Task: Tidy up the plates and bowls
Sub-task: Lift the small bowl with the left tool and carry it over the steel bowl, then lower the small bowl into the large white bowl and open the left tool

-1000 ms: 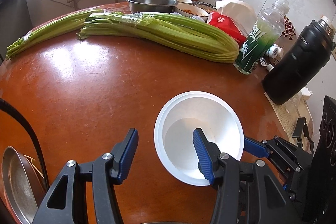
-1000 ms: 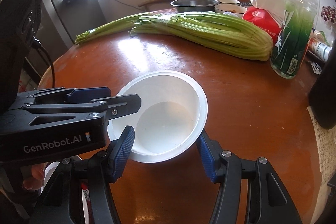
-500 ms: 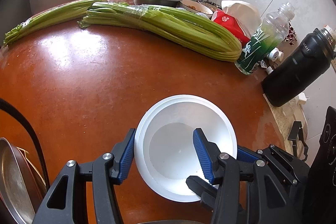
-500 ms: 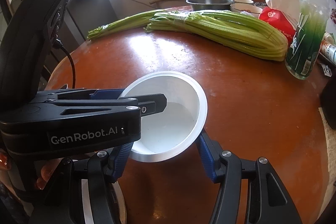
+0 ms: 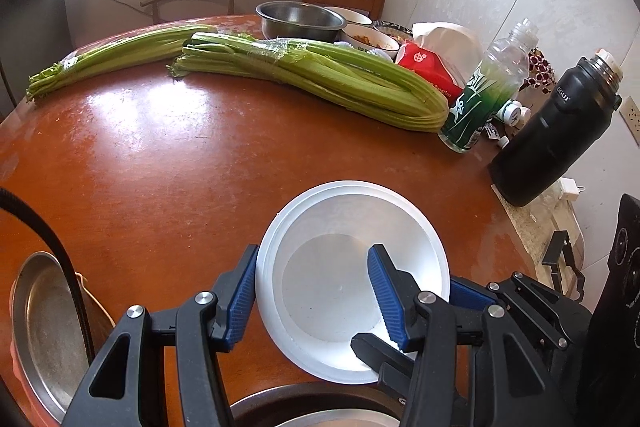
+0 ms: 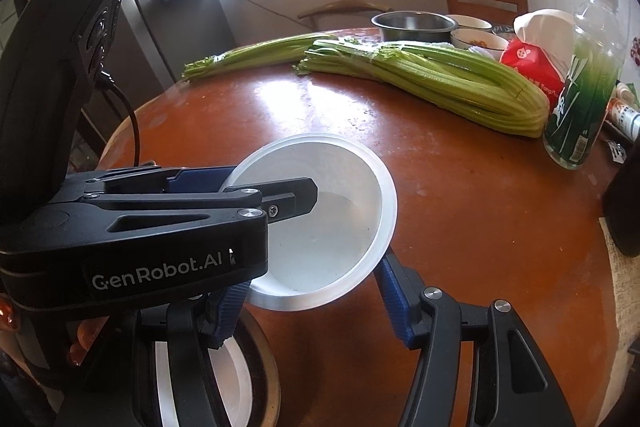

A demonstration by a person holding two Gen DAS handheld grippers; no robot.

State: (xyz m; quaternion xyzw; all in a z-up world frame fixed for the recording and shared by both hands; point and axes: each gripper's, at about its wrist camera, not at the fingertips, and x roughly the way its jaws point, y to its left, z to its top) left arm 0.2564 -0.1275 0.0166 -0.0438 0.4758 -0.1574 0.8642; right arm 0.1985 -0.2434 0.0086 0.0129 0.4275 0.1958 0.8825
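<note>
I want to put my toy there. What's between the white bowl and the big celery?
Nothing. Between the white bowl and the big celery there is only bare brown table. Both claw cameras show it.

The bowl (image 5: 352, 279) sits at the table's (image 5: 160, 155) near edge. Celery (image 5: 312, 79) lies behind it, with a bottle (image 5: 484, 91) and flask (image 5: 556, 131) to the right.

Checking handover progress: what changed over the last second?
The left gripper moved in over the white bowl: its left finger now sits outside the rim, right finger inside. The right gripper stays at the bowl's near side. Celery and bottle unmoved.
</note>
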